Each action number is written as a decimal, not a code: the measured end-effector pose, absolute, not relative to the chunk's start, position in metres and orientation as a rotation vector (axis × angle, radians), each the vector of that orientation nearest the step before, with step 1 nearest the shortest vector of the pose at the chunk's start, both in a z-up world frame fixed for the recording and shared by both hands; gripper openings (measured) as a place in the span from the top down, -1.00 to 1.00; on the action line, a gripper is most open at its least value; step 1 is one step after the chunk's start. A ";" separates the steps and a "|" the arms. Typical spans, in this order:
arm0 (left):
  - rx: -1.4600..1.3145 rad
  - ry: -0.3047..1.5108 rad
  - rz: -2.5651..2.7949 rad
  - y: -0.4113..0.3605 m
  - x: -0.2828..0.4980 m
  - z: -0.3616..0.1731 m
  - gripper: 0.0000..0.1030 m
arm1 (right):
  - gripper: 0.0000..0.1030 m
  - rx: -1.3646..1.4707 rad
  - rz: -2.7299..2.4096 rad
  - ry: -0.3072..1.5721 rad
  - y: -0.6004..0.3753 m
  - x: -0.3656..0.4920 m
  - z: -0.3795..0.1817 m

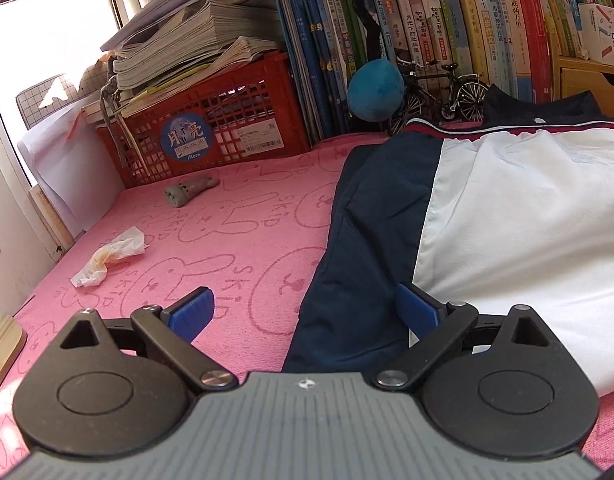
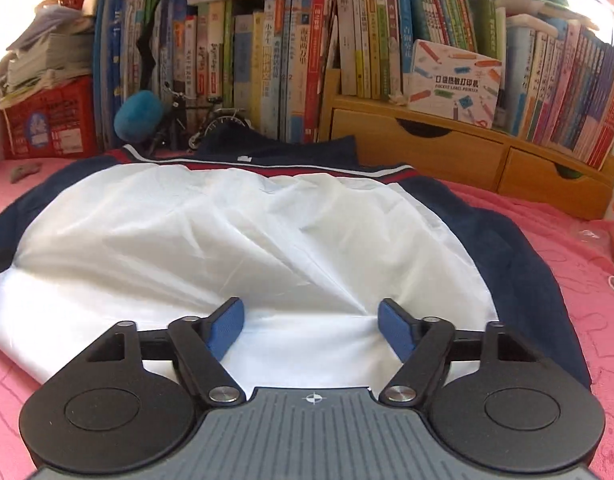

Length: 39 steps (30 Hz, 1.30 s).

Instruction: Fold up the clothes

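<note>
A pink rabbit-print blanket (image 1: 235, 240) covers the surface in front of crowded bookshelves (image 2: 267, 60). The navy-and-white jacket (image 2: 211, 232) lies spread flat on it. Your left gripper (image 1: 307, 312) hovers wide open over its navy sleeve; your right gripper (image 2: 311, 324) gapes empty over the white panel.

Left gripper (image 1: 305, 314): grey ribbed housing, small white compass-style mark at 12 o'clock edge; two round black discs at 9 and 3 o'clock; black link arms on silver rivets; blue textured pads (image 1: 193, 312) on finger ends. Right gripper (image 2: 309, 330): identical build, same grey ribbing, black discs, triangular cut-outs, silver pivot screws, blue pads (image 2: 395, 330)
</note>
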<state>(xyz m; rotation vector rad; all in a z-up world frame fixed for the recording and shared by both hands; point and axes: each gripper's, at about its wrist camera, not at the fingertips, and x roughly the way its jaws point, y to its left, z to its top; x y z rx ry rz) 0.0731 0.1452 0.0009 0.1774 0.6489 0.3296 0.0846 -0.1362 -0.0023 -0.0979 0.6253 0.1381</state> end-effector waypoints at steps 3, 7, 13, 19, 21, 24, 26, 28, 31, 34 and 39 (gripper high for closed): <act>0.152 0.654 0.324 0.149 0.073 0.001 -0.95 | 0.69 -0.133 0.120 0.622 -0.155 0.081 0.001; 0.144 0.656 0.322 0.150 0.073 0.001 -0.96 | 0.23 -0.106 0.037 0.628 -0.175 0.080 -0.002; 0.154 0.654 0.326 0.148 0.073 0.001 -0.96 | 0.23 -0.065 -0.087 0.635 -0.207 0.080 -0.007; 0.170 0.647 0.333 0.146 0.072 0.001 -0.97 | 0.16 -0.007 -0.282 0.644 -0.235 0.082 -0.009; 0.177 0.650 0.294 0.150 0.072 0.004 -0.92 | -0.13 0.063 -0.330 0.654 -0.250 0.081 -0.009; 0.127 0.599 0.286 0.162 0.063 0.026 -0.70 | -0.13 0.101 -0.292 0.630 -0.267 0.069 -0.004; 0.053 0.519 0.225 0.163 0.054 0.047 -0.67 | -0.10 0.103 -0.256 0.586 -0.274 0.058 0.005; -0.008 0.464 0.107 0.154 0.053 0.065 -0.65 | -0.03 0.106 -0.200 0.529 -0.270 0.052 0.020; -0.023 0.483 -0.058 0.121 0.067 0.067 -0.46 | 0.01 0.076 -0.052 0.482 -0.237 0.059 0.039; 0.020 0.543 -0.155 0.087 0.092 0.048 0.00 | 0.22 0.017 0.070 0.493 -0.189 0.081 0.043; 0.102 0.630 -0.098 0.071 0.139 0.013 0.10 | 0.36 -0.042 0.109 0.585 -0.138 0.131 0.026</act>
